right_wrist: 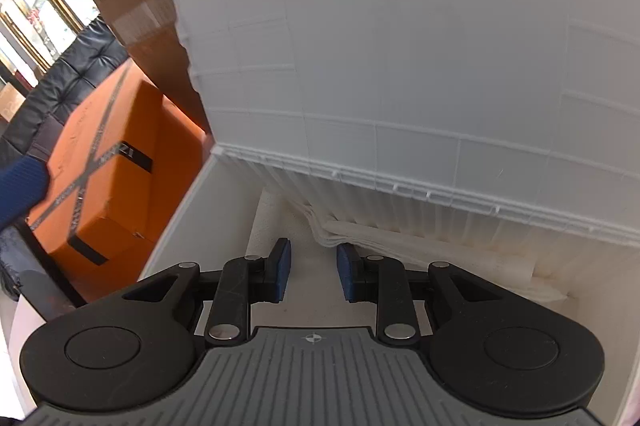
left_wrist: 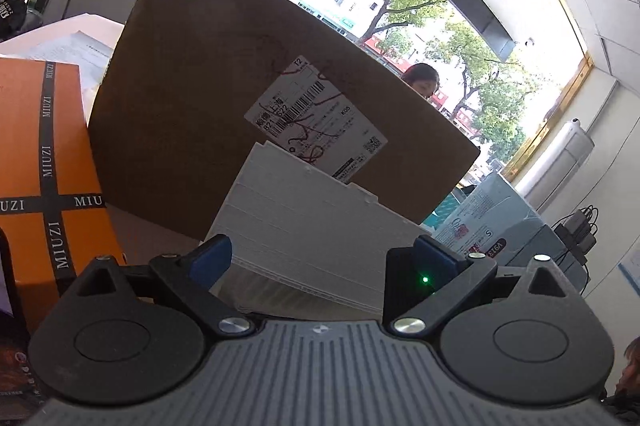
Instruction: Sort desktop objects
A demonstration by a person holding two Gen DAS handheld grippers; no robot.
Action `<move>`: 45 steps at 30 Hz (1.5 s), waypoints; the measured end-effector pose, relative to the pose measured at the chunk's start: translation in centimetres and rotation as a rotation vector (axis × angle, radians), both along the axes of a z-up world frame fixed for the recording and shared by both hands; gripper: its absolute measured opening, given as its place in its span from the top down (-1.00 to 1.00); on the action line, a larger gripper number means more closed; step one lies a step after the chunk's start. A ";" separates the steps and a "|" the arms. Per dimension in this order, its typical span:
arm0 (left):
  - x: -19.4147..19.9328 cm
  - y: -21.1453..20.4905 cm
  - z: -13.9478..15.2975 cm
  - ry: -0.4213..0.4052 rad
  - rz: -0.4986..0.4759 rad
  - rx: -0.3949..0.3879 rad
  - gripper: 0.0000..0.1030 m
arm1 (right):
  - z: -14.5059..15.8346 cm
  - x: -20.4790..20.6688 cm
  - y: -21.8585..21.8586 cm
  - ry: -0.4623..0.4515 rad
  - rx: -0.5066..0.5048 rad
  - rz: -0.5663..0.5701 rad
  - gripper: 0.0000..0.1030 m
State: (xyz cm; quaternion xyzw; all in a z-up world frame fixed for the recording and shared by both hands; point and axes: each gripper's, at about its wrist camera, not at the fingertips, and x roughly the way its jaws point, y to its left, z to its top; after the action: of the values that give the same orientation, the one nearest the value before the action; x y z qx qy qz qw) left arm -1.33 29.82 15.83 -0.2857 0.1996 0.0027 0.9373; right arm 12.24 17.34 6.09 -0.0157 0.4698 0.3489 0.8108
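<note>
Left gripper [left_wrist: 322, 258] black linkage arms, blue pads, silver pivot screws, ribbed grey housing, green LED at right finger; right gripper [right_wrist: 313, 272] same build, crosshair mark.

Right gripper [right_wrist: 310, 272] — jaws apart — over white box [right_wrist: 400, 66], orange box [right_wrist: 120, 166] alongside.

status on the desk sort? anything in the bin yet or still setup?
Done: white storage box has its lid up, with folded white paper or cloth inside. In hand: nothing; the right gripper is open inside the box, and the left gripper is open in front of it. Left: orange MIUZI box and cardboard box remain outside.
</note>
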 end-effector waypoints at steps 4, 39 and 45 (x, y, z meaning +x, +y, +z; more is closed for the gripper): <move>-0.1 -0.4 0.2 0.003 0.045 0.053 -0.91 | -0.3 -0.1 0.6 0.022 -0.057 0.029 0.28; 0.3 -8.6 -2.4 -0.002 0.112 0.330 -1.00 | 3.4 -10.9 -20.3 -0.456 0.434 -0.241 -1.00; 1.8 -6.4 -3.6 0.131 0.232 0.393 -1.00 | 2.1 -9.9 -19.3 -0.427 0.407 -0.308 -0.95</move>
State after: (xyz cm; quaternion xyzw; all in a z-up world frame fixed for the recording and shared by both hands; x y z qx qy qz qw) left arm 0.45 23.41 12.20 -0.1178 0.2214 0.1676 0.9534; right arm 2.37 -1.95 8.22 0.1450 0.2067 0.2976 0.9207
